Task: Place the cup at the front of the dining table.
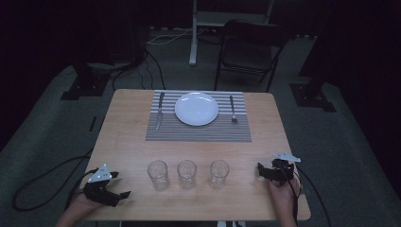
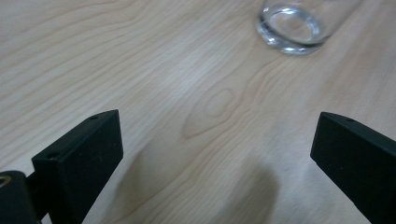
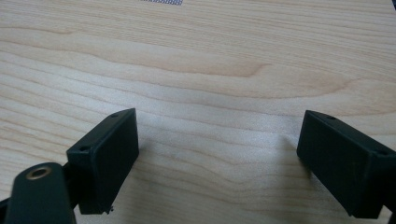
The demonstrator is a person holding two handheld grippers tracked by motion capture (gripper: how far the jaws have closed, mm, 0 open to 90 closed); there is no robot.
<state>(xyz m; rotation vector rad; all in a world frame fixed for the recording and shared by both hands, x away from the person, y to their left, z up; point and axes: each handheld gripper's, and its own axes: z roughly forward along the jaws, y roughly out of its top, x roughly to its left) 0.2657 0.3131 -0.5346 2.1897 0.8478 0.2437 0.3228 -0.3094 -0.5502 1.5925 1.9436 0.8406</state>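
- Left gripper (image 1: 124,194): held at the near left corner of the wooden table (image 1: 127,142); jaws stood wide apart with nothing between them, bare wood showing across the gap in the left gripper view.
- Right gripper (image 1: 260,169): held at the near right edge of the table; jaws likewise spread wide and empty, only wood grain between them in the right gripper view.
- Left drinking glass (image 1: 158,175): upright, ahead of and to the right of the left gripper's jaws, apart from them. In the left gripper view a glass (image 2: 294,25) was cut off by the top edge, only its base and lower wall visible, well beyond the right jaw.
- Middle drinking glass (image 1: 187,174): upright, between the two grippers.
- Right drinking glass (image 1: 219,173): upright, just beyond the right gripper's jaws, not touching.
- Striped placemat (image 1: 198,132): far side of the table, well beyond both sets of jaws; a sliver of it (image 3: 161,2) was cut off at the top of the right gripper view.
- White plate (image 1: 196,109): centred on the placemat.
- Knife (image 1: 160,111): on the placemat, left of the plate; detail hard to make out in the dim light.
- Fork (image 1: 232,109): on the placemat, right of the plate.
- Folding chair (image 1: 250,49): behind the table, dark, largely lost in shadow.
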